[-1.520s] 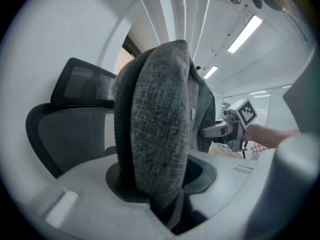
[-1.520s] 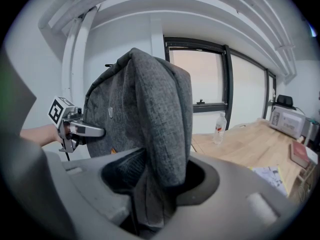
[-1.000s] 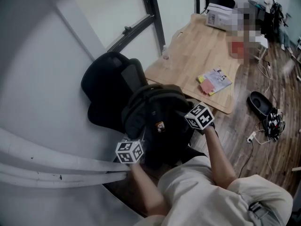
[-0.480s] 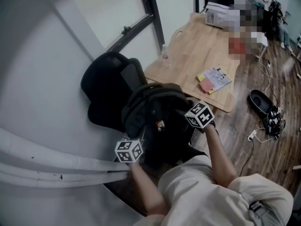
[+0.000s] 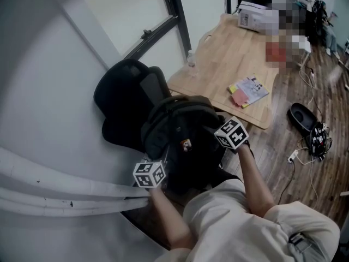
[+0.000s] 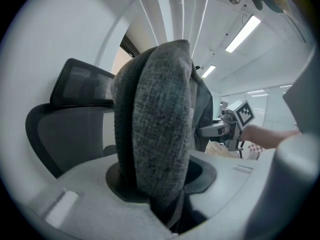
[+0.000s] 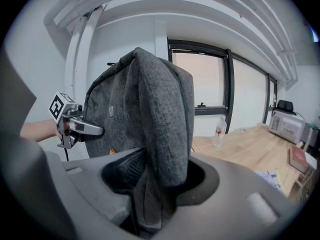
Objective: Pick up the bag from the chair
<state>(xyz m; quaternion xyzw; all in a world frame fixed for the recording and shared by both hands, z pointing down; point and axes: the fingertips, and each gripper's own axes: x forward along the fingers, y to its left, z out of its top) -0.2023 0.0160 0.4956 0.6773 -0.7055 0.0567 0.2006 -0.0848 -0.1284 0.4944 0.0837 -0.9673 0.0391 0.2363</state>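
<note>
Chair (image 5: 122, 105) sitting left of centre. Left claw (image 6: 162, 181) pinching one padded grey strap (image 6: 155, 124). Bag (image 5: 182, 130) leaning mid-frame against the chair's front. Right claw (image 7: 160, 176) clamping the other strap (image 7: 162, 114). Risk, my judgement: thick padding slipping through either pinch, so the bag is tipping or snagging the chair.

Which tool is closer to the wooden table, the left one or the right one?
Right. The right tool is clamped on the bag beside the wooden table's near edge. The left tool grips the bag's other side, with the bag between it and the table.
</note>
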